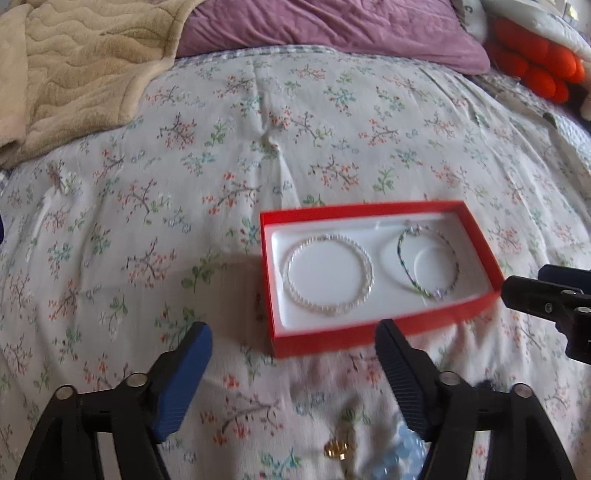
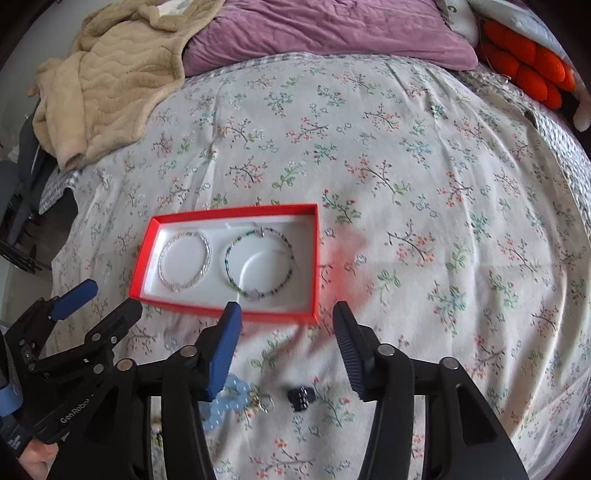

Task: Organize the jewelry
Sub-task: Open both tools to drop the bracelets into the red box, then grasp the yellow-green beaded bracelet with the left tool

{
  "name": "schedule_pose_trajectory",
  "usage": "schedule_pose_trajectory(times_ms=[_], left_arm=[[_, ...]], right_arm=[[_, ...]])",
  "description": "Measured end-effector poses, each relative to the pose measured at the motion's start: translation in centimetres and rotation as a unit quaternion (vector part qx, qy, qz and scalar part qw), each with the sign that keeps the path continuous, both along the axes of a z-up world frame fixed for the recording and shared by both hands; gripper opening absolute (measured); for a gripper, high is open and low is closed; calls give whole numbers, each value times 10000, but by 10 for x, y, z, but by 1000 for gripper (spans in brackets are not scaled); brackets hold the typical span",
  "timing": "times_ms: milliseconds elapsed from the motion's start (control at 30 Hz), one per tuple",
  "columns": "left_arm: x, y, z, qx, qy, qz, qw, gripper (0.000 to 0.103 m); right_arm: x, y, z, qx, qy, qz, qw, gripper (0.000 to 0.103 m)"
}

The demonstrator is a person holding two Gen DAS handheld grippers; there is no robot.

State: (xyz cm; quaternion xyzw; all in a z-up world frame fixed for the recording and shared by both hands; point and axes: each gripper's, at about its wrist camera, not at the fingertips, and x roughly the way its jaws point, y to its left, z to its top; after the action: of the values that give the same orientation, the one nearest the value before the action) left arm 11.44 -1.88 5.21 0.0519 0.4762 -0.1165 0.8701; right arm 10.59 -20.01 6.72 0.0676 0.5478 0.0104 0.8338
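A red box (image 1: 365,338) (image 2: 221,312) with a white insert lies on the floral bedspread. In it lie a clear beaded bracelet (image 1: 328,275) (image 2: 184,260) on the left and a green beaded bracelet (image 1: 428,260) (image 2: 260,262) on the right. On the bed in front of the box lie a light blue bead bracelet (image 2: 229,400) (image 1: 400,458), a small gold piece (image 1: 338,450) (image 2: 264,402) and a small black piece (image 2: 301,397). My left gripper (image 1: 293,341) (image 2: 107,295) is open and empty near the box's front left. My right gripper (image 2: 286,319) (image 1: 517,280) is open and empty at the box's front right corner.
A beige blanket (image 2: 110,74) lies at the back left. A purple pillow (image 2: 325,33) and an orange plush (image 2: 528,74) lie at the back. The bed edge drops off on the left (image 2: 48,206).
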Motion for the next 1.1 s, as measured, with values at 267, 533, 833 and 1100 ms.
schedule_pose_trajectory(times_ms=[267,533,833,1100], left_arm=[[-26,6,-1,-15,156,58,9999,89],[-47,13,-5,-96,352,88,9993,99],[-67,22,-18,47,393,-74,9992,100],[-78,34,-29,78,427,-101,9990,100]], right_arm=[[-29,-4,0,-205,147,86,9996,60],[-57,-11,-4,-366,244,92,9990,65],[-87,-17,-16,-677,307,150,9971,68],[-103,-27,-30,-676,410,84,9968,68]])
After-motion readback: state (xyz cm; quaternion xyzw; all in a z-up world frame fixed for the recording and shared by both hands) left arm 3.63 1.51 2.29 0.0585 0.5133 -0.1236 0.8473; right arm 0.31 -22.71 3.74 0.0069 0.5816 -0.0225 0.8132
